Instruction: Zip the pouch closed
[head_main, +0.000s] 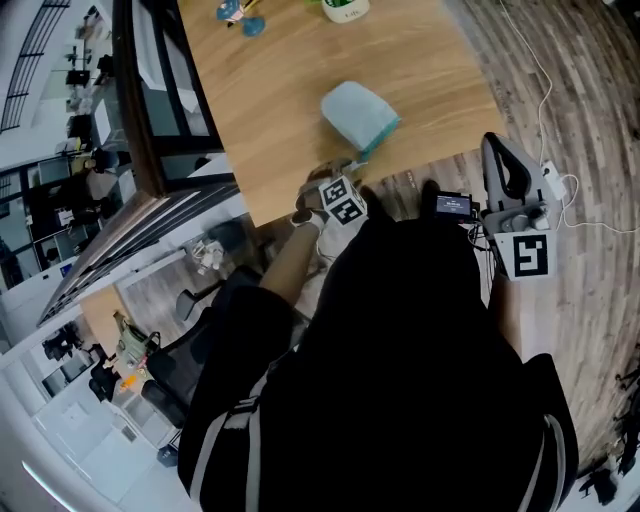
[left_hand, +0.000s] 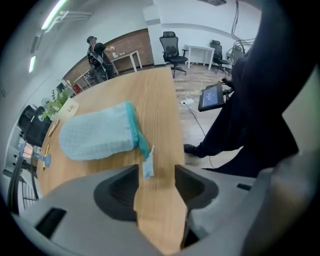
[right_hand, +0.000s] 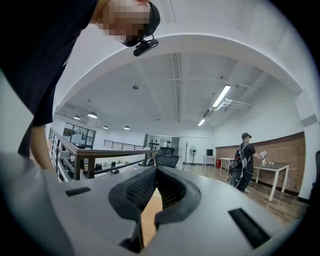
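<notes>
Pale blue, the pouch lies on the table just ahead of the left gripper, whose jaws are wide and empty, while the right gripper is closed on nothing off to the side; this looks like the approach, and next comes pinching the zip tab.

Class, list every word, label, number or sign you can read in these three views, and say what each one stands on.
Nothing here reads clearly.
Card on the table: handwritten marks, too blurred to read.
Small screen: print too small to read.
Marker cubes: black-and-white square patterns only, no words.
</notes>
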